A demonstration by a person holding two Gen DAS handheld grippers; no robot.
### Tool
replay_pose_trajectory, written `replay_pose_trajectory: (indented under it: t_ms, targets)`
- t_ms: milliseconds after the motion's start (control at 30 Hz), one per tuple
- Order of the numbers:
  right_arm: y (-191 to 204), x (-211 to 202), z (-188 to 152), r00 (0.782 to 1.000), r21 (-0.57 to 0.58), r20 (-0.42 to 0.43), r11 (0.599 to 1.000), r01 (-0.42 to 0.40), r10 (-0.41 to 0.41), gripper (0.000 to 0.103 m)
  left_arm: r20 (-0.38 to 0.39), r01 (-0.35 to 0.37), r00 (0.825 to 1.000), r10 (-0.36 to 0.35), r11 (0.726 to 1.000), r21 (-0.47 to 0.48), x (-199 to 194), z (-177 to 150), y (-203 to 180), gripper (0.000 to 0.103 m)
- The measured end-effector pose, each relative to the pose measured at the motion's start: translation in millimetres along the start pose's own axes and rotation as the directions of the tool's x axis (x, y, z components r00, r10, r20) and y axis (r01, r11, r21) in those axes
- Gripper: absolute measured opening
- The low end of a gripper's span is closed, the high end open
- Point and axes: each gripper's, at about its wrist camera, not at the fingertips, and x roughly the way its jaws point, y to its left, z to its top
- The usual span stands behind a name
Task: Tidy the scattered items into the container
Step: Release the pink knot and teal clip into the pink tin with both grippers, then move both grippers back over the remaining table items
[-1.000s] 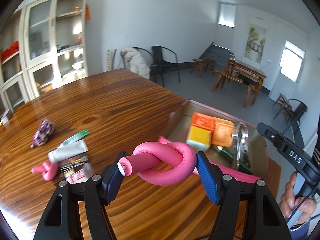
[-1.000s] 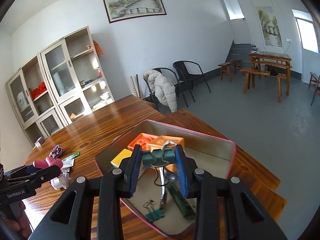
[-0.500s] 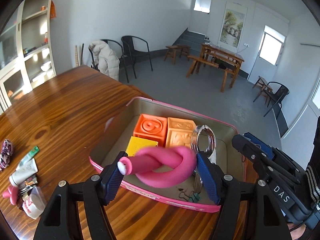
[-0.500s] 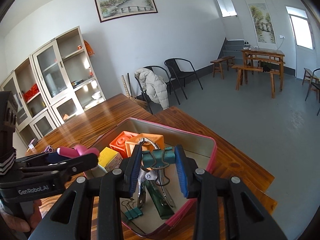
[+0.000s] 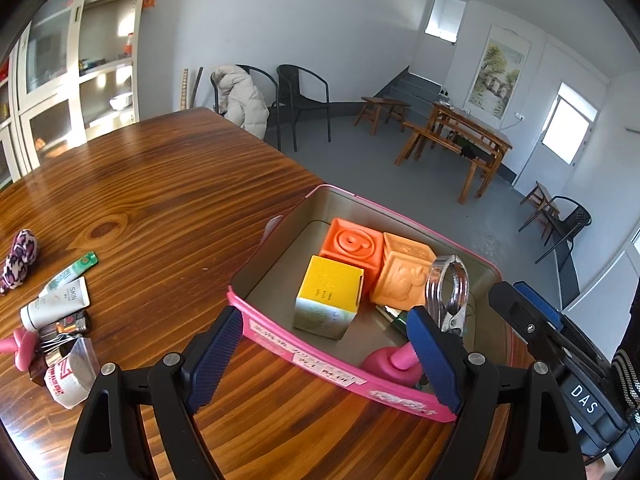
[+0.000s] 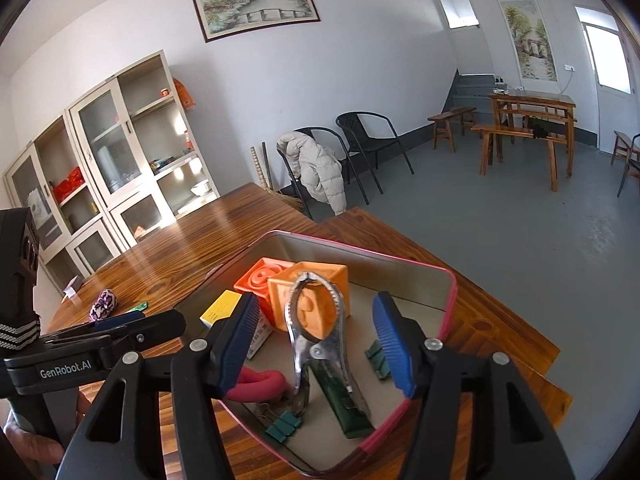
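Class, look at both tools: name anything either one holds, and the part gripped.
Nothing is held. Left tool and right tool are both opening, their loads dropped in the tin.

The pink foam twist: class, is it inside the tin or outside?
Inside. The pink foam twist lies on the tin floor, free of the opening left gripper.

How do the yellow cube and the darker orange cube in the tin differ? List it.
Colour: the yellow cube has a bright yellow top and pale printed sides; the darker orange cube is orange all over.
Surface: the yellow cube's top is flat with small print; the darker orange cube's top bears a raised swirl.
Place: the yellow cube sits nearer the pink-rimmed metal tin's labelled wall, the darker orange cube behind it.
Both are cubes resting inside the tin.
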Motion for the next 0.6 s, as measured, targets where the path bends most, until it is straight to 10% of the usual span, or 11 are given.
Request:
replay_pose_trajectory:
  t_ms: [600]
  targets:
    - [80,16,-14,0.991,-0.117,-0.076,0.986,-0.119,0.111,0.071,0.03,-0.09,0.995,0.095,0.986,-0.139,-38,-15,85,0.086]
